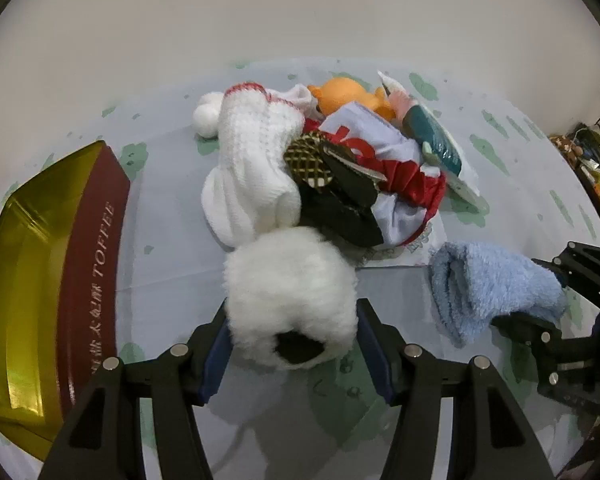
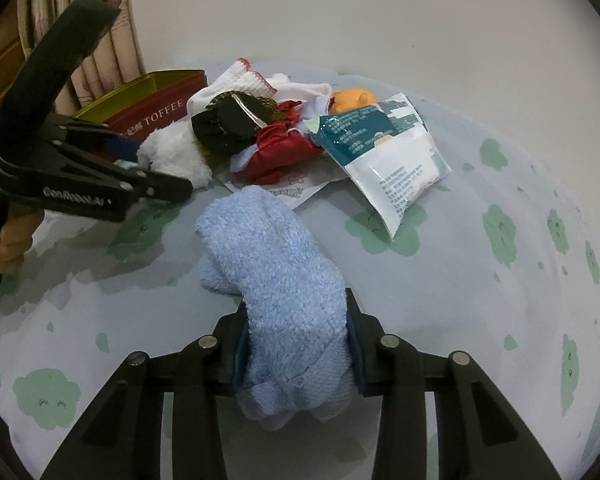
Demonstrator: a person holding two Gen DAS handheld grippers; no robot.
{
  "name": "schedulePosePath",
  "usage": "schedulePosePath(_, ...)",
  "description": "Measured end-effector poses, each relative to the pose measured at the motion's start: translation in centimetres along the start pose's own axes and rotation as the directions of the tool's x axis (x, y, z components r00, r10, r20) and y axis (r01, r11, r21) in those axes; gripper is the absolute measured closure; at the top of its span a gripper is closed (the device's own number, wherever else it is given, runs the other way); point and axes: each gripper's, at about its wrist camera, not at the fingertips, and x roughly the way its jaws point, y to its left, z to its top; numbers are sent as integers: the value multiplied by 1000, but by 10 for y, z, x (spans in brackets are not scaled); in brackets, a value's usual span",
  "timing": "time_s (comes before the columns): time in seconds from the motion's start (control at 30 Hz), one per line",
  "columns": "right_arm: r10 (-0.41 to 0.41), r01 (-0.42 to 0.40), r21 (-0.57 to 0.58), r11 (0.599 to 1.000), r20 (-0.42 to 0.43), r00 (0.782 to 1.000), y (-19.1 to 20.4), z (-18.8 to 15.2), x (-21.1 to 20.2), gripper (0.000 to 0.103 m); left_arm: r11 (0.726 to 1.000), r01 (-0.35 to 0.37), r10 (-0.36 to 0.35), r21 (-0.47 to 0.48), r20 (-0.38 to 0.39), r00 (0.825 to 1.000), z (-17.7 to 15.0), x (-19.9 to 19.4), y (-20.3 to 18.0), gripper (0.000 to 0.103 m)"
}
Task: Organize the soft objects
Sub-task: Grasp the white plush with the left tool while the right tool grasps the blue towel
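Soft objects are seen piled at the middle of a surface [image 2: 480, 280] covered by a pale cloth printed with green shapes. A white knitted glove [image 1: 252, 160] with red trim lies at the left of the pile, beside a black and gold mesh hair clip [image 1: 332, 176], a red and white cloth [image 1: 396, 168], an orange rubber toy [image 1: 348, 94] and a teal and white sealed packet [image 2: 384, 152]. A white fluffy item [image 1: 292, 304] with a dark patch is framed between the fingers of the left claw [image 1: 292, 344], whose jaws are held wide; whether the pads press on the fluff cannot be told. A light blue fluffy towel [image 2: 284, 292] is gripped in the right claw [image 2: 296, 340], the jaws being closed tightly on its lower end while its upper part is draped forward onto the surface, near the front of the pile. A gold and maroon tin [image 1: 52, 280] marked TOFFEE is placed open at the left of the pile. A person's fingers [image 2: 10, 246] are seen on the left claw's handle in the right wrist view.
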Motion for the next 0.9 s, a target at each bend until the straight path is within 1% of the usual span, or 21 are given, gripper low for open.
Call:
schedulePosePath(0.13, 4, -4, 16, 1000, 6, 1000, 0, 0, 0, 67, 1000, 11, -11, -22, 1, 1000, 0, 3, -1, 44)
schedulePosePath(0.17, 4, -4, 16, 1000, 6, 1000, 0, -2, -1, 67, 999, 16, -15, -28, 8, 1000, -1, 2, 0, 45)
schedulePosePath(0.2, 2, -3, 16, 1000, 6, 1000, 1, -2, -1, 67, 999, 14, -14, -33, 15, 1000, -1, 1, 1, 52)
schedulePosePath(0.23, 1, -1, 18, 1000, 6, 1000, 0, -2, -1, 67, 999, 17, -16, -38, 18, 1000, -3, 0, 2, 53)
schedulePosePath(0.3, 1, -1, 19, 1000, 5, 1000, 0, -1, 1, 67, 997, 45, -43, -61, 31, 999, -6, -4, 5, 54)
schedulePosePath(0.4, 1, -2, 19, 1000, 3, 1000, 0, 0, 0, 66, 997, 31, -28, -68, 40, 999, -11, -12, 7, 55)
schedulePosePath(0.57, -6, 6, 13, 1000, 1, 1000, 2, 1, 2, 66, 999, 9, -7, -47, 57, 998, -17, -27, 2, 55)
schedulePosePath(0.67, -12, 12, 9, 1000, 1, 1000, 3, 1, 3, 66, 999, -17, 20, -43, 63, 998, -17, -34, 1, 55)
schedulePosePath(0.83, -20, 20, 5, 1000, 1, 1000, 5, 1, 4, 66, 995, -46, 52, -86, 67, 996, -18, -48, 11, 55)
schedulePosePath(0.9, -18, 18, 6, 1000, 1, 1000, 4, 1, 4, 66, 993, -57, 65, -100, 80, 995, -16, -55, 17, 55)
